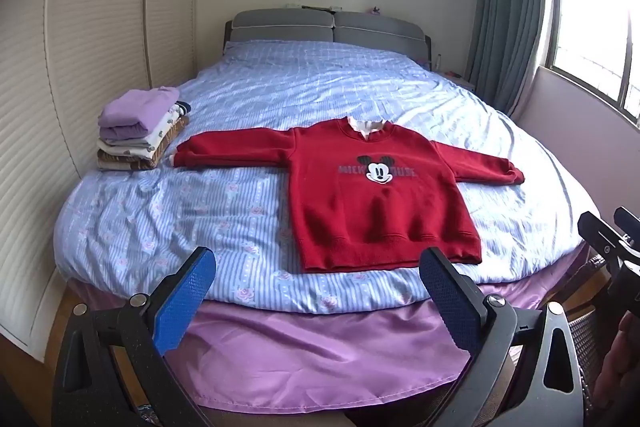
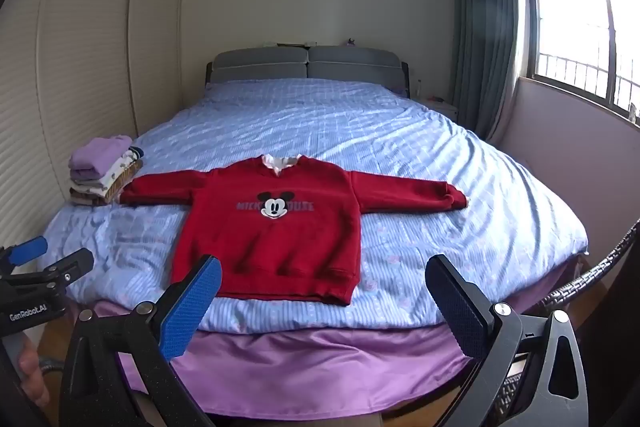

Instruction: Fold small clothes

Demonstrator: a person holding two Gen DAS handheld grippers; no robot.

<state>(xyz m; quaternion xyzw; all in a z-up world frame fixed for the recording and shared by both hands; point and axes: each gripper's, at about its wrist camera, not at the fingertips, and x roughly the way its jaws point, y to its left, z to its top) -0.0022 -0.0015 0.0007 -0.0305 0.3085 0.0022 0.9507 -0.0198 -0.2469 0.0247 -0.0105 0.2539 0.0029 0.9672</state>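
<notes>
We are holding the left gripper (image 1: 318,301) and the right gripper (image 2: 322,305) at the lower edge of each frame, fingers spread wide and pinching nothing. The red sweatshirt (image 1: 380,203) is lying flat at centre on the bed (image 1: 280,87), sleeves out, its printed lettering partly hidden behind the cartoon face. A folded stack (image 1: 140,131) is sitting at left; its lower garments are hard to make out.

stack of folded clothes (image 1: 138,131): lower pieces mostly covered, each kind unclear
sweater print (image 1: 378,169): grey letters partly behind the cartoon face
headboard items (image 1: 316,7): too small to tell
right gripper (image 1: 612,243): cut by edge
</notes>
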